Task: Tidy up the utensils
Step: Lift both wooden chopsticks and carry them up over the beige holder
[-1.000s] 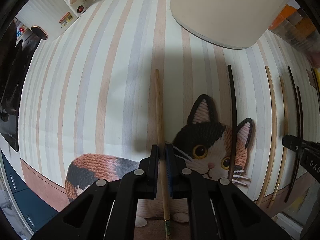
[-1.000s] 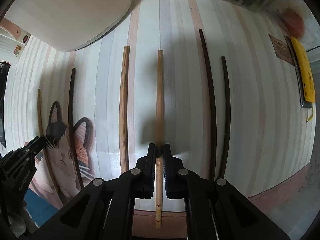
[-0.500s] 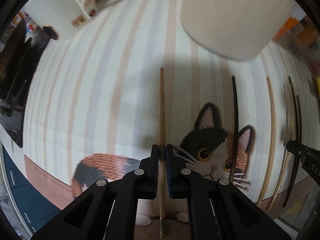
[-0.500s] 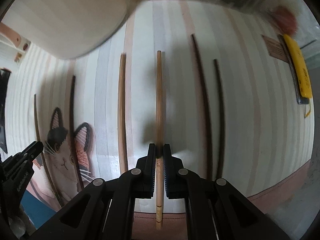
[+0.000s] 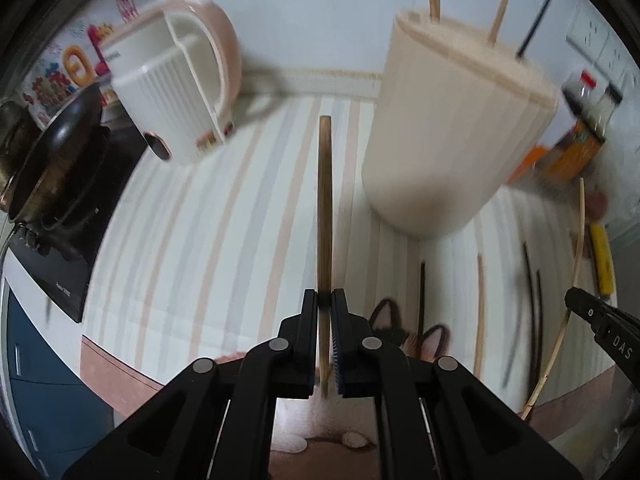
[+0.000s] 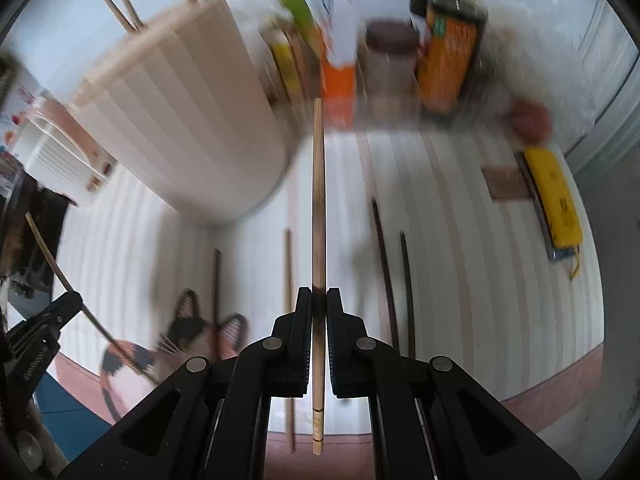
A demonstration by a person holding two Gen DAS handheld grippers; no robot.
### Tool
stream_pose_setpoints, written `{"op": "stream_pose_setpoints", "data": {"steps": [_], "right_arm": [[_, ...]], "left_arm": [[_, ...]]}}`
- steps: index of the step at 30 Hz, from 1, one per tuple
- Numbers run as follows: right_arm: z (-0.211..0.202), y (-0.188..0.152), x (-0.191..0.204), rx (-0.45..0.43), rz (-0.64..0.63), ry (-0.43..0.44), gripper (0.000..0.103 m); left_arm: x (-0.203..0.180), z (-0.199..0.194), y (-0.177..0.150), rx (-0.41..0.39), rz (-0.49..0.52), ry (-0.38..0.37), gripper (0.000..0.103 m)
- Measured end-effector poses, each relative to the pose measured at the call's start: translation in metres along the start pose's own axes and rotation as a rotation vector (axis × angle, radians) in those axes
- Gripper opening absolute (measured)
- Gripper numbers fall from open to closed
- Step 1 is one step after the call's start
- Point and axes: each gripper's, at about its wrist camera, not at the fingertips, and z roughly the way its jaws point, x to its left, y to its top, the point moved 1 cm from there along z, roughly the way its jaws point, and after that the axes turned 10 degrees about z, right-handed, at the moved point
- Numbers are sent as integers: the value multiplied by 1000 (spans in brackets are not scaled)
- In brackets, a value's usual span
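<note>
Chopsticks sit in both of your claws. Your left claw (image 5: pixel 325 304) is clamped on a darker wooden chopstick (image 5: pixel 325 200) that runs straight out ahead between its fingers, lifted off the table, its far end pointing toward the gap beside the cream holder (image 5: pixel 452 128). Your right claw (image 6: pixel 319 300) is clamped on a paler bamboo chopstick (image 6: pixel 318 208), also lifted, with its butt end sticking back past the fingers. That holder is a tall ribbed tub with several sticks already standing in it. Four more chopsticks (image 6: pixel 384 264) lie side by side on the striped tablecloth (image 5: pixel 192 216) below, two dark ones to the right, one brown and one dark to the left near the printed cat (image 6: pixel 188 328). A white and pink kettle (image 5: pixel 176 80) and a dark pan (image 5: pixel 52 152) on a cooktop stand left; bottles (image 6: pixel 448 56) and a yellow box cutter (image 6: pixel 554 200) stand right.
</note>
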Motion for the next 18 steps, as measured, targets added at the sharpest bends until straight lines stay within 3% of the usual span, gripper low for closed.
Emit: {"op": "stream_pose_setpoints", "data": {"steps": [10,18], "right_arm": [[-42,21,27,-97,-15,101,7],[-69,45,38,-163,-1,164,7]], "left_arm": [[20,-64,36,-207,-60,-16,4],[35,-112,74,-326,-104,-43,4]]}}
